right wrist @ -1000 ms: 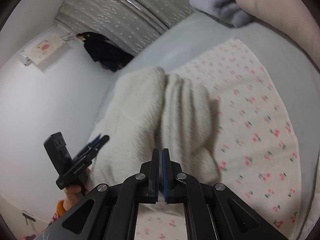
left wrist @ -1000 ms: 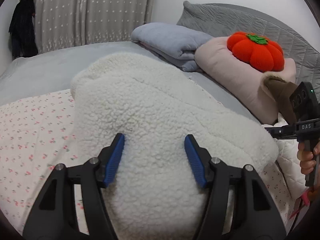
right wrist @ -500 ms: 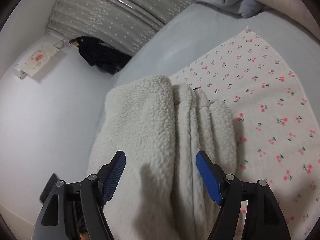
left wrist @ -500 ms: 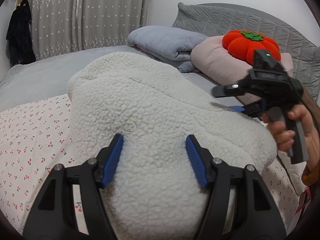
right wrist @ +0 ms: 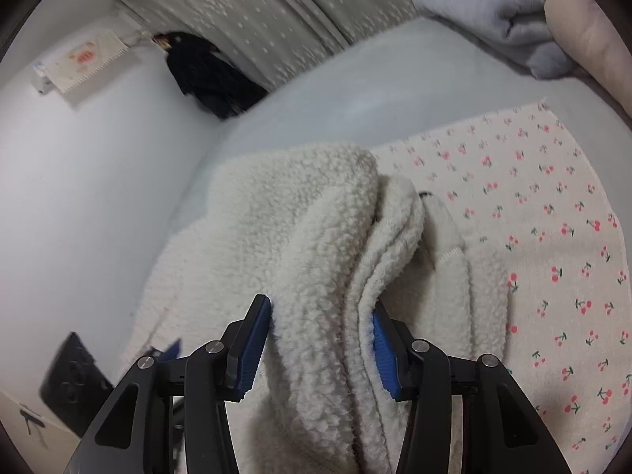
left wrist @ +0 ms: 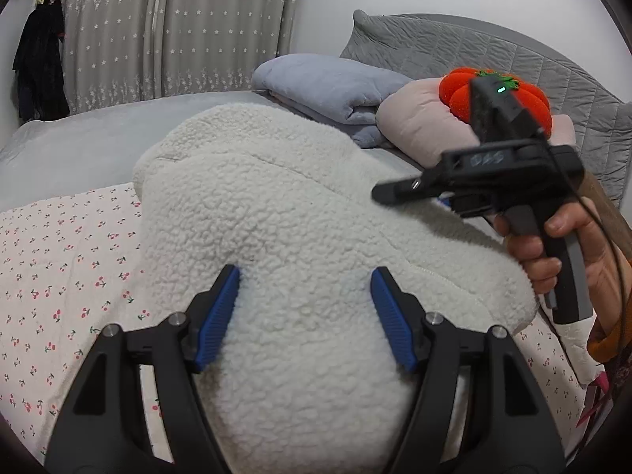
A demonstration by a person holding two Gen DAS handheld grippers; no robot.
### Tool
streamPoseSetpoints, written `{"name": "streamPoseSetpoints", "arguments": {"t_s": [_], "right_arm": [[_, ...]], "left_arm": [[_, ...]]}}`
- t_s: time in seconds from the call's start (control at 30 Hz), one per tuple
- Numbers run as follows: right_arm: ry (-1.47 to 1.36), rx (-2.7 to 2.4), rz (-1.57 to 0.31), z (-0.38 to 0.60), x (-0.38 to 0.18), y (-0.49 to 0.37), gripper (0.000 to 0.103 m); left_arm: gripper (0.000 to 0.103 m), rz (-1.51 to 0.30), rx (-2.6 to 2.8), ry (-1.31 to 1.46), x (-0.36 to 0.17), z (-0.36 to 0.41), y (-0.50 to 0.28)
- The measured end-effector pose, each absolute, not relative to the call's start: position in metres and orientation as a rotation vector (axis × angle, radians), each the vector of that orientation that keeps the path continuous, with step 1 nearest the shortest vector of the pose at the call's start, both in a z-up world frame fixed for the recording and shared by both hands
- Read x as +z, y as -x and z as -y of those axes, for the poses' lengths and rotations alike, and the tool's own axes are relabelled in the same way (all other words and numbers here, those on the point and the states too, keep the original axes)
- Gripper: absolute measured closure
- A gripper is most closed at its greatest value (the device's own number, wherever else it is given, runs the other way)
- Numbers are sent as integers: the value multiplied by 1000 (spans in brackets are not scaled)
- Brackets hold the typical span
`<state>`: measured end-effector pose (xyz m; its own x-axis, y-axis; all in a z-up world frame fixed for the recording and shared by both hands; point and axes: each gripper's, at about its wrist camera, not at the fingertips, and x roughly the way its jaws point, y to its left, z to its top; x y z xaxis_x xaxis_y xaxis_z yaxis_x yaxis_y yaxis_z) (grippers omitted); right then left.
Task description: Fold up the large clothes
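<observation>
A cream fleece garment (left wrist: 276, 229) lies bunched and folded on a cherry-print sheet (left wrist: 59, 256) on the bed. My left gripper (left wrist: 304, 312) is open, its blue pads straddling the near end of the fleece. My right gripper (right wrist: 322, 347) is open, with thick folded layers of the fleece (right wrist: 316, 237) between its pads. In the left wrist view the right gripper (left wrist: 493, 181) shows at the right, held in a hand above the garment's right edge. The left gripper (right wrist: 79, 387) shows at the lower left of the right wrist view.
A folded grey-blue blanket (left wrist: 328, 87), a pink pillow (left wrist: 418, 126) and an orange pumpkin cushion (left wrist: 458, 94) lie at the head of the bed by a grey quilted headboard (left wrist: 493, 55). Curtains (left wrist: 177, 27) and a hanging dark garment (left wrist: 39, 67) stand behind.
My right gripper went from shut to open and moved in over the folded fleece, its pads now around the layers. The left gripper stayed open on the garment's near end.
</observation>
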<state>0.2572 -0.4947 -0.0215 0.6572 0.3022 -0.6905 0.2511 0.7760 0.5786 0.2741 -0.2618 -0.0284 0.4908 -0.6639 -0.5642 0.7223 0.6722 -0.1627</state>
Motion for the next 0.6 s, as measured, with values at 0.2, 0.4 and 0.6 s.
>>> {"name": "streamPoseSetpoints", "arguments": {"t_s": [0.2,0.4,0.6], "right_arm": [[-566,-2,-833,471,8,-245,77],[-645,24,-693,504,31,-193,79],[-771,-104,-762,551,-32,-180,75]], "left_arm": [[34,-634,-819,-33,-11,240,-297],[44,-713,-855,42,-8,248,-323],[44,-642,-824,-221,-30,326,-285]]}}
